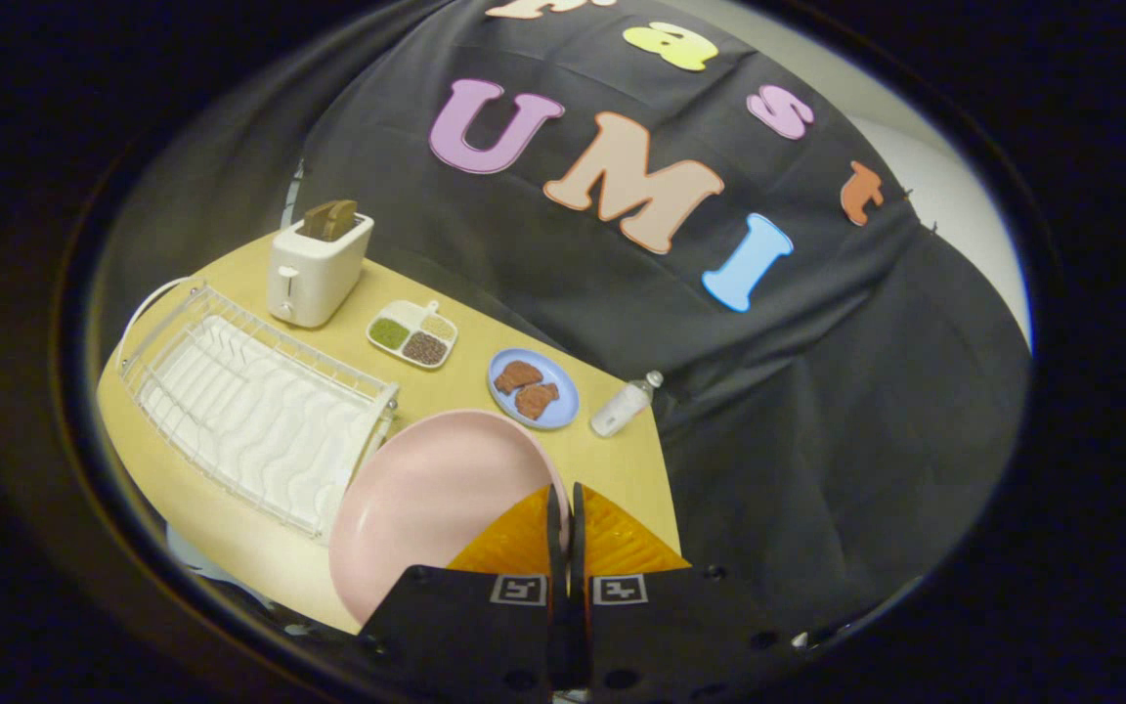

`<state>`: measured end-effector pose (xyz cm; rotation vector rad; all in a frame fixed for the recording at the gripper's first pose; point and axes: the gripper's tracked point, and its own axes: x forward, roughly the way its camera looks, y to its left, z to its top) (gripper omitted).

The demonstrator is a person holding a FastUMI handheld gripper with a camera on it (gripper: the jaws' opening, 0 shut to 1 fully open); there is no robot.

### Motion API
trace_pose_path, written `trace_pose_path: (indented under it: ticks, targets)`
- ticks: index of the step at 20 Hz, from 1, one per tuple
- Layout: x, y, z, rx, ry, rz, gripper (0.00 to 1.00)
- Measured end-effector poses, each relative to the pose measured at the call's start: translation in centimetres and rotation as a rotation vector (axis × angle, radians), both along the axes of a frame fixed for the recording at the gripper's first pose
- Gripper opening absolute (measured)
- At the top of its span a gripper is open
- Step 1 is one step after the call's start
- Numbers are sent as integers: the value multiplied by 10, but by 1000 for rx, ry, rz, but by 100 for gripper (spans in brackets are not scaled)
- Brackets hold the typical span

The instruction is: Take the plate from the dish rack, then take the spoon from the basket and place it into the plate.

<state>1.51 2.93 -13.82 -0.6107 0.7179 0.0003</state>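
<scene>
Pink and smooth, the round plate (426,504) is pinched at its rim by the gripper (564,508), fingers closed on it, just beside the white wire rack (250,401).

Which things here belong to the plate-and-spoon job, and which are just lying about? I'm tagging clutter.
Job: pink plate, clamped at its rim by the gripper; dish rack.

Lying about: toaster, divided dish, blue plate holding food, small bottle, table.
</scene>
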Motion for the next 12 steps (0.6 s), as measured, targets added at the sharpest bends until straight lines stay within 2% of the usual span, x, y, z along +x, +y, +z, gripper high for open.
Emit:
trace_pose_path:
  ticks: [9, 12]
  targets:
    - [-56, -89, -33, 147, 4, -109, 3]
    - [-67, -108, -44, 219, -36, -145, 3]
